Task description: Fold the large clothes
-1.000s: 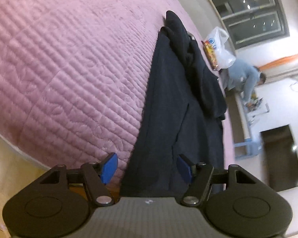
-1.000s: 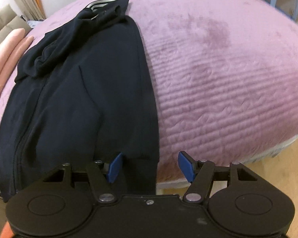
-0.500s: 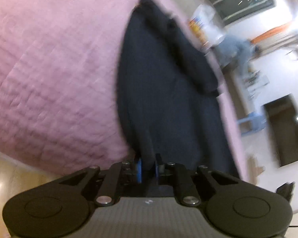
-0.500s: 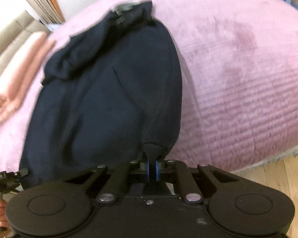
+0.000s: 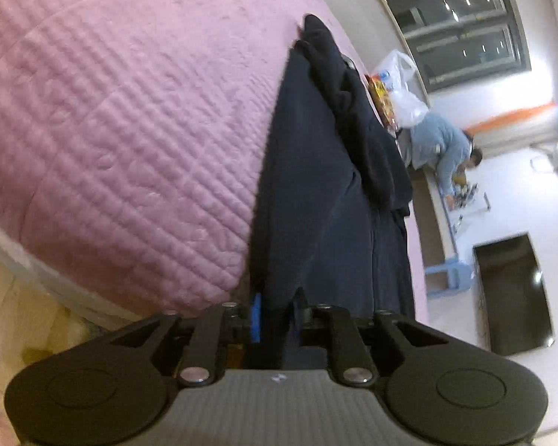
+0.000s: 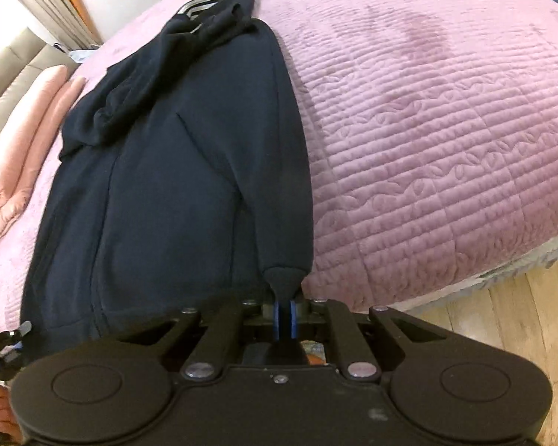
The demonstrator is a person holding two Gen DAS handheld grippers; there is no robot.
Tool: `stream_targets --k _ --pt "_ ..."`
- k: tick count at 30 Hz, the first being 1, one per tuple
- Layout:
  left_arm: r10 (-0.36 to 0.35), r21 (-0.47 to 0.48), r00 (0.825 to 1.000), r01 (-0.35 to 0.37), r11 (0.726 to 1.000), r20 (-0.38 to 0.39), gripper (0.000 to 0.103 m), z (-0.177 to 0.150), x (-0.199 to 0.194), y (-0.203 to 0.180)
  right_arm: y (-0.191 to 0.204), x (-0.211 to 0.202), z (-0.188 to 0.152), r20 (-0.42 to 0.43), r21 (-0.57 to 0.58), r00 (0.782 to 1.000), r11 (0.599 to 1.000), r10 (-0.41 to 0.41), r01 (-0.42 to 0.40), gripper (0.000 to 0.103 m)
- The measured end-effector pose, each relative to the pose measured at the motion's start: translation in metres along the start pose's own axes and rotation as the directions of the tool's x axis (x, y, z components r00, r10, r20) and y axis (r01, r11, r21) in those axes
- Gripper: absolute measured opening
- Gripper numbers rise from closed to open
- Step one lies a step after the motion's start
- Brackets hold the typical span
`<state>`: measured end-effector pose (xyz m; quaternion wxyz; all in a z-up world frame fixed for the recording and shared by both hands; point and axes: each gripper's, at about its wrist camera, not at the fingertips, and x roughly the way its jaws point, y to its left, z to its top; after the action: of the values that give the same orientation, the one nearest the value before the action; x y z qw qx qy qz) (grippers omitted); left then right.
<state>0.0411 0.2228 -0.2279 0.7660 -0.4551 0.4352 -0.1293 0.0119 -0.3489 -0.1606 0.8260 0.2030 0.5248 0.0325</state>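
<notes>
A dark navy hooded jacket (image 5: 316, 193) lies lengthwise on the pink quilted bed (image 5: 122, 111), hood at the far end. My left gripper (image 5: 277, 314) is shut on the jacket's near hem corner at the bed's edge. In the right wrist view the jacket (image 6: 160, 171) lies the same way. My right gripper (image 6: 285, 317) is shut on the other near corner, which bunches up between the blue pads. The left gripper (image 6: 3, 338) and the hand holding it show at the lower left edge of that view.
A white plastic bag (image 5: 401, 85) and a snack packet lie at the bed's far end. A person in light blue (image 5: 442, 148) bends over a bench beyond. Pink pillows (image 6: 22, 141) lie left of the jacket. Wooden floor (image 6: 520, 319) lies below the bed's edge.
Both grippers went from open to shut on the jacket's near hem corners. The hem is now drawn toward the bed's edge and the fabric is stretched straighter.
</notes>
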Motion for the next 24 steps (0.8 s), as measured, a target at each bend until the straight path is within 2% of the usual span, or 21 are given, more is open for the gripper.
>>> stream_targets --k 1,4,5,6,7,9,10,11,12,13,14,18,21,24 --pt "0.001 -0.024 1.0 -0.001 1.0 0.0 0.036 0.0 0.002 0.004 -0.001 -0.001 0.001 -0.002 0.0 1.0 1.0 0.006 -0.006 0.014" --pt "-0.014 -0.075 1.0 0.014 0.997 0.001 0.052 0.004 0.003 0.016 -0.007 -0.001 0.004 -0.008 -0.005 1.0 1.0 0.011 -0.011 0.024" --pt "-0.026 -0.079 1.0 0.025 0.997 -0.007 0.055 0.004 0.003 0.019 -0.008 0.002 0.004 -0.013 -0.001 1.0 1.0 0.014 -0.014 0.038" --pt "-0.034 -0.08 0.999 0.032 0.996 -0.025 0.063 0.004 0.006 0.018 -0.009 0.005 0.003 -0.021 0.008 1.0 1.0 0.019 -0.019 0.043" --pt "-0.037 -0.076 0.998 0.034 0.997 -0.042 0.066 0.003 0.009 0.019 -0.011 0.008 0.002 -0.029 0.015 0.999 1.0 0.018 -0.018 0.05" --pt "-0.027 -0.052 0.996 0.023 0.998 -0.087 0.066 -0.001 0.018 0.016 -0.012 0.016 -0.003 -0.06 0.025 0.998 0.999 0.025 -0.024 0.052" --pt "-0.013 -0.036 0.995 0.01 0.999 -0.101 0.061 -0.005 0.024 0.011 -0.011 0.019 -0.006 -0.072 0.027 0.997 0.999 0.034 -0.032 0.05" --pt "0.001 -0.015 0.994 -0.002 1.0 -0.106 0.053 -0.007 0.029 0.008 -0.009 0.02 -0.009 -0.077 0.021 0.996 0.999 0.04 -0.039 0.032" --pt "0.02 0.011 0.994 -0.019 1.0 -0.107 0.021 -0.008 0.032 0.003 -0.006 0.018 -0.01 -0.07 0.008 0.997 0.999 0.042 -0.041 0.019" --pt "0.035 0.039 0.994 -0.031 0.999 -0.105 0.007 -0.008 0.033 -0.002 -0.003 0.015 -0.009 -0.064 -0.004 0.997 0.999 0.049 -0.049 0.011" --pt "0.022 0.053 0.996 -0.017 0.998 -0.087 0.007 -0.006 0.029 -0.007 -0.001 0.009 -0.006 -0.049 -0.005 0.997 0.998 0.062 -0.062 0.01" --pt "-0.117 0.101 0.993 0.117 0.988 -0.007 0.007 0.017 0.006 -0.043 0.008 -0.022 0.029 0.038 -0.007 0.988 0.988 0.152 -0.152 0.009" --pt "-0.178 0.178 0.983 0.166 0.97 0.053 0.007 0.053 0.005 -0.082 0.027 -0.037 0.072 0.135 -0.076 0.974 0.982 0.18 -0.171 0.009" --pt "-0.222 0.225 0.969 0.193 0.955 0.111 0.008 0.104 0.026 -0.114 0.05 -0.034 0.123 0.242 -0.123 0.952 0.979 0.186 -0.16 0.009"
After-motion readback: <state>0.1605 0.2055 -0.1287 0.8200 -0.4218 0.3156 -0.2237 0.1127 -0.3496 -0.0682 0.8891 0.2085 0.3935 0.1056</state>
